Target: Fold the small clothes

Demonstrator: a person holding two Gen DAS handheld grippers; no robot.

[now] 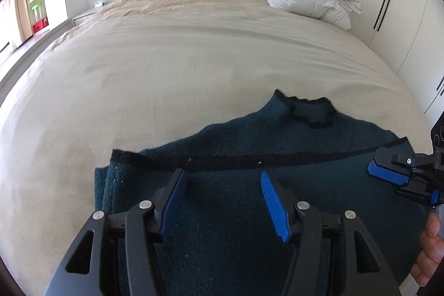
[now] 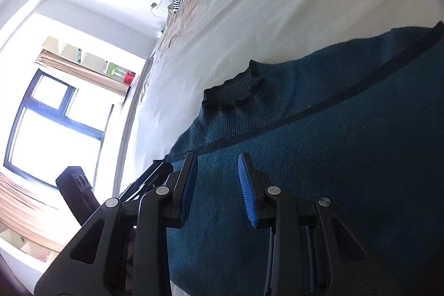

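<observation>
While both claws gape empty, sweater [image 1: 249, 212] lies folded just below L claw [image 1: 222, 179], R claw [image 2: 219, 165].

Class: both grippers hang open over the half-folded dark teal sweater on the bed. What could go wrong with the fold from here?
1. The black-trimmed hem lies slanted across the sweater, so the next fold may come out crooked.
2. The left gripper and right gripper hang close together; they might collide.
3. The collar is rumpled and could get creased in.
</observation>
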